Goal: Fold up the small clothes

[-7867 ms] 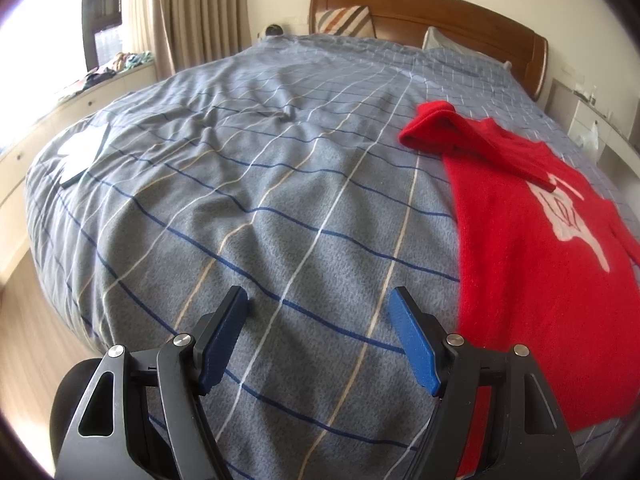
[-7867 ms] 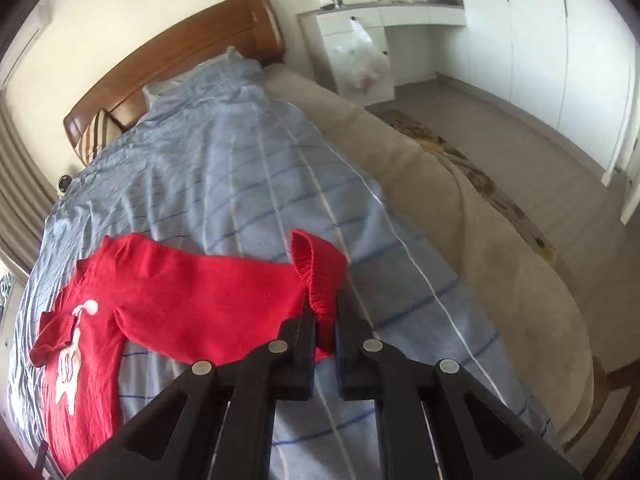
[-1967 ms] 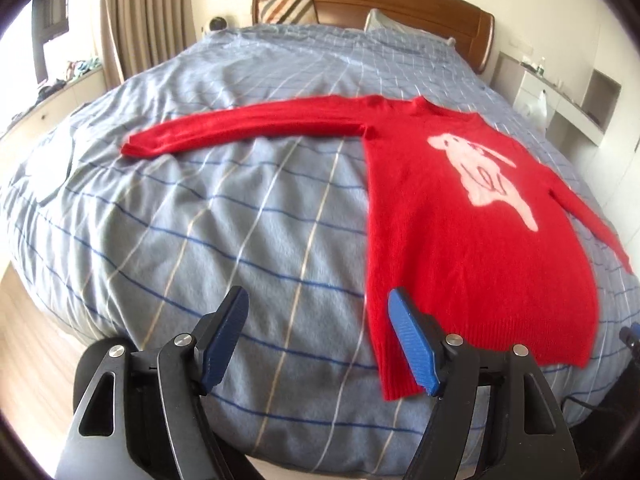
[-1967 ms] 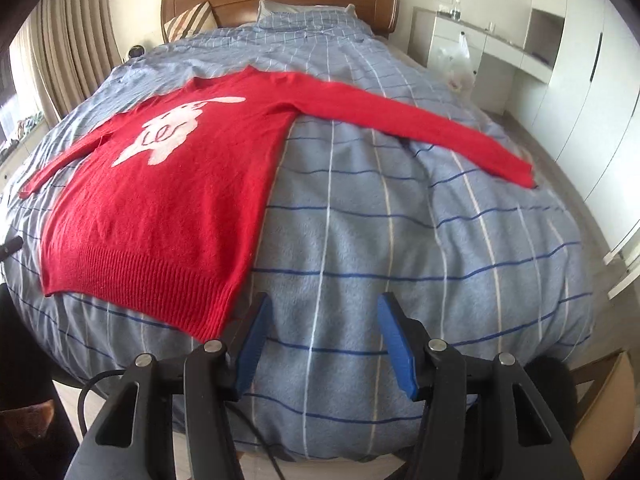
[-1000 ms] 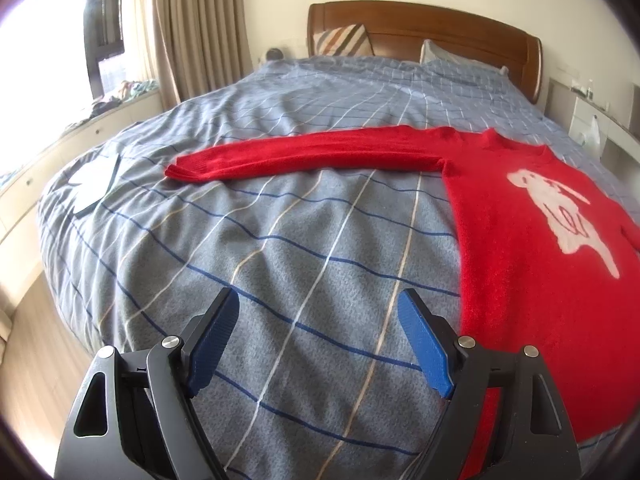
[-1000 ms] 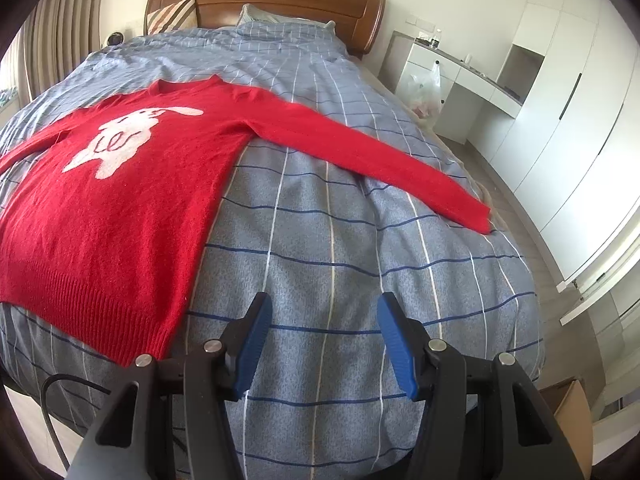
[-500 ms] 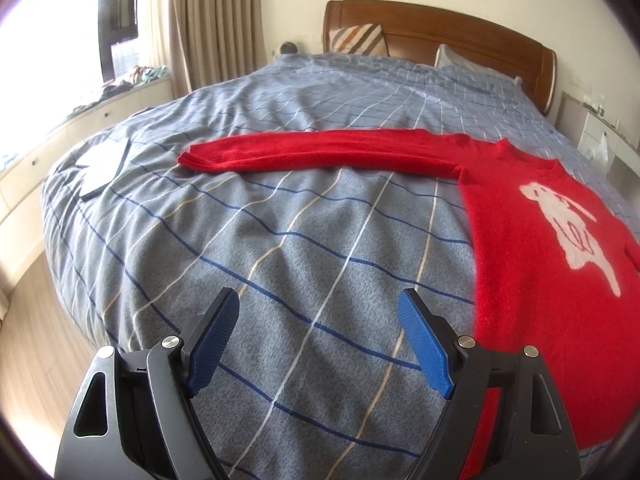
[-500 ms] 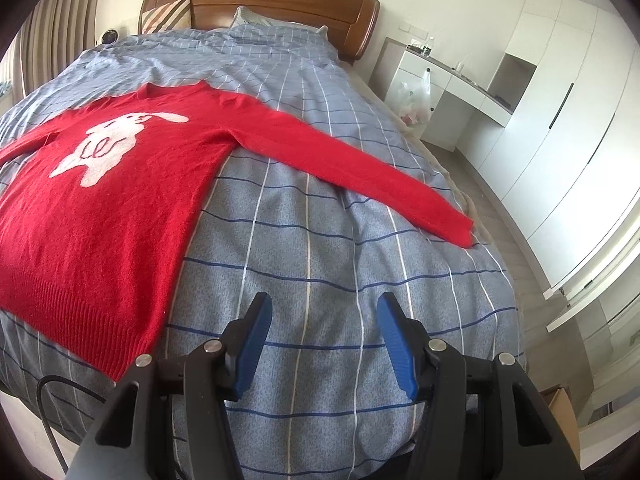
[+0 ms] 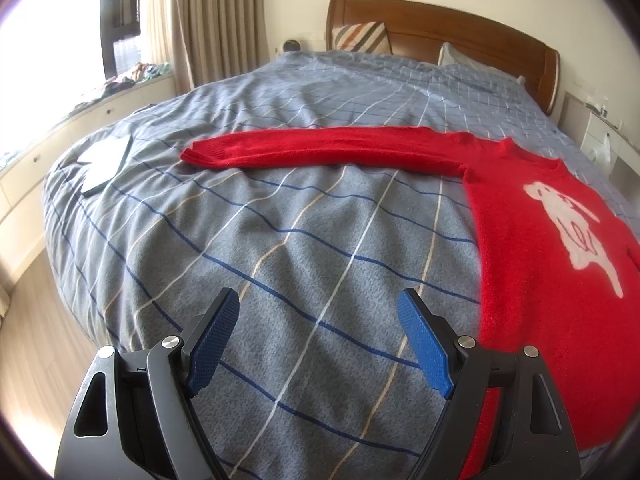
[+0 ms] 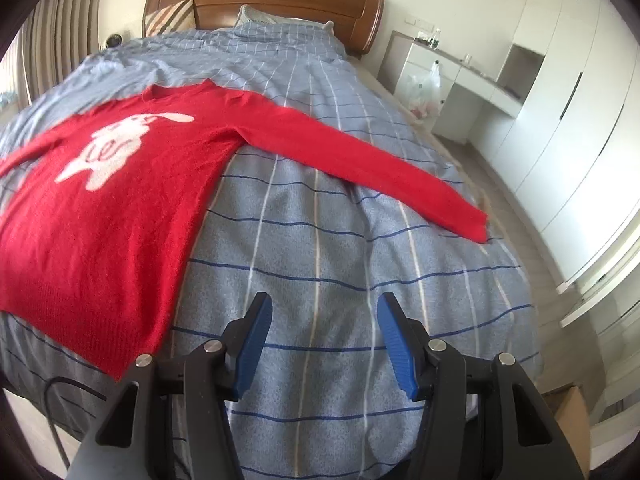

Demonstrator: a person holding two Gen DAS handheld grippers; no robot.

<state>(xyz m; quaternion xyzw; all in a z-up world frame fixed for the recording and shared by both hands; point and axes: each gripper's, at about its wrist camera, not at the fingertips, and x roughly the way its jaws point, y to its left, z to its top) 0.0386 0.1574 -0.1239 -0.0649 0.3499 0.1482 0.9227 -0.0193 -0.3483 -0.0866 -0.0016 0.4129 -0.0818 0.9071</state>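
The red sweater [image 10: 120, 208] lies flat across the bed [image 10: 320, 264], both sleeves spread toward the side edges, hem near the foot edge. Left tool [image 9: 316, 320] gapes wide and empty; right tool [image 10: 324, 324] stands half-spread, gripping nothing.

Wooden headboard [image 9: 440, 20], white wardrobes [image 10: 568, 92], perhaps daylight.

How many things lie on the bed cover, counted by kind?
Red sweater: 1
Flat white pad-like item: 1
Pillows by the headboard, striped and pale: 2
Total: 4
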